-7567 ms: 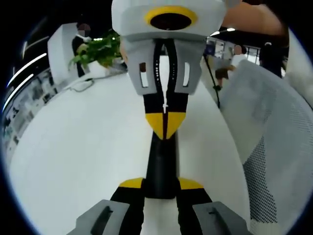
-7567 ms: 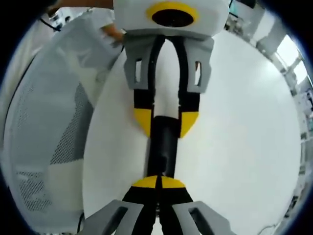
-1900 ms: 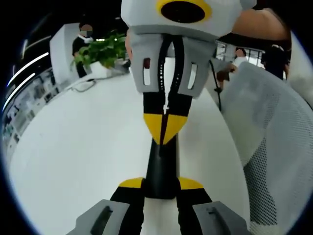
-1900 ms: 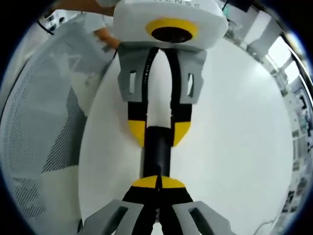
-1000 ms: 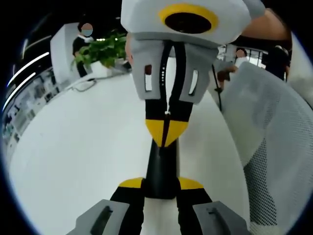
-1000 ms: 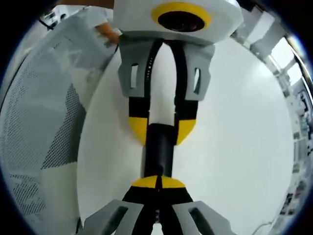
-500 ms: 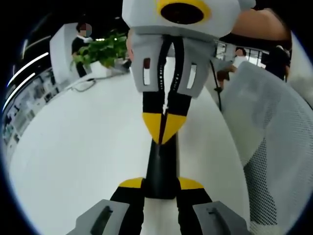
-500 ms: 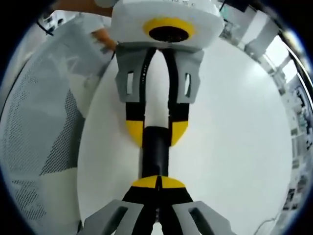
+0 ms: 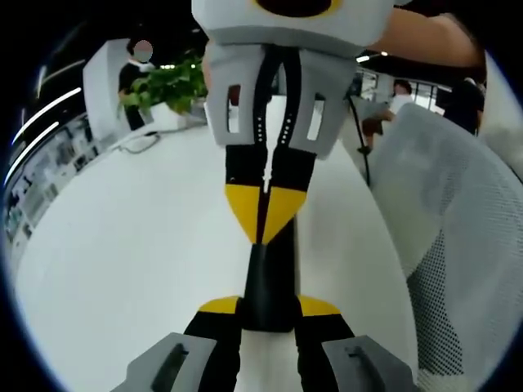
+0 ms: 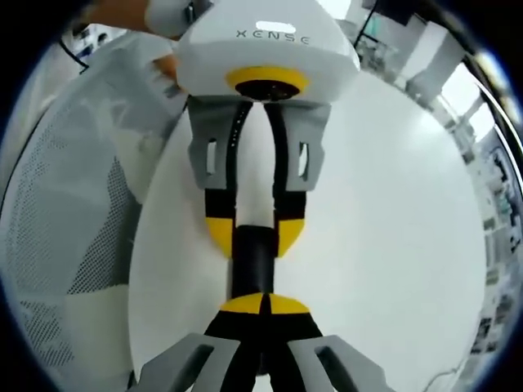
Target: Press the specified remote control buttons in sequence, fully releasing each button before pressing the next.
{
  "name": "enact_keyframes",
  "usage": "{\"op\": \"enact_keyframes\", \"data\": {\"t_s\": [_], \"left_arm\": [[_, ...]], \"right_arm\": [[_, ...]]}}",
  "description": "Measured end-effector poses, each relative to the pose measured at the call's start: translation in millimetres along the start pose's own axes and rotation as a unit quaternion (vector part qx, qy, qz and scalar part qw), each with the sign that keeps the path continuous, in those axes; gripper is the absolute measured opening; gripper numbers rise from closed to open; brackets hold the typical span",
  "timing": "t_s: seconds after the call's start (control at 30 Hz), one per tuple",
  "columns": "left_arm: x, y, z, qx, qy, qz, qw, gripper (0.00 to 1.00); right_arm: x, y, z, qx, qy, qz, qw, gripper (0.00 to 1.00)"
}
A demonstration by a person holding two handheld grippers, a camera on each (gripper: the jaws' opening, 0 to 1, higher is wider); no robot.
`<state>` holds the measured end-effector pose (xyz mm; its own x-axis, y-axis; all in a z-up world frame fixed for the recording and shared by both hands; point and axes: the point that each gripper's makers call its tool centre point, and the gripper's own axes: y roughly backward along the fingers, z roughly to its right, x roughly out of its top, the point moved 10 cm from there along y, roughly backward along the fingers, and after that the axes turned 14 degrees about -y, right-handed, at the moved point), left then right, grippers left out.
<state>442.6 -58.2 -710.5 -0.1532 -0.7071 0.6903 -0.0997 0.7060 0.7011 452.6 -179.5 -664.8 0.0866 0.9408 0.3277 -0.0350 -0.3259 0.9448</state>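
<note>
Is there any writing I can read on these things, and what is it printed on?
"XENSE": on the white housing of the left gripper, seen in the right gripper view.
The displays along the wall in the left gripper view are too small and blurred to read.

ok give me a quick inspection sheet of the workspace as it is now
surface: white table
job's things: black remote, held between the two claws
clutter: nothing seen
grippers: left claw shut on the remote; right claw shut, tips at the remote's other end
cables: a cord lying near the table's far edge
surroundings: white mesh chair beside the table, potted plant, a person beyond it
</note>
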Motion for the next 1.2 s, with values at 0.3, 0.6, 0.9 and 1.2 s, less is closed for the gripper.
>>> {"op": "enact_keyframes", "data": {"t_s": [0.3,0.6,0.9,1.2], "left_arm": [[-0.6,0,-0.2,0.001,0.001,0.001,1.0,0.24],[-1.0,0,-0.5,0.001,0.001,0.001,1.0,0.24],[-0.1,0,0.7,0.002,0.001,0.001,1.0,0.24],[0.0,0,0.7,0.002,0.001,0.0,1.0,0.24]], "right_arm": [[1.9,-6,-2,0.007,0.006,-0.006,0.9999,0.0],[0.4,-11,-3,0.012,0.009,-0.014,0.9998,0.0],[-0.5,-15,-5,0.011,0.014,-0.023,0.9996,0.0],[-0.1,-16,-6,0.011,0.01,-0.024,0.9996,0.0]]}}
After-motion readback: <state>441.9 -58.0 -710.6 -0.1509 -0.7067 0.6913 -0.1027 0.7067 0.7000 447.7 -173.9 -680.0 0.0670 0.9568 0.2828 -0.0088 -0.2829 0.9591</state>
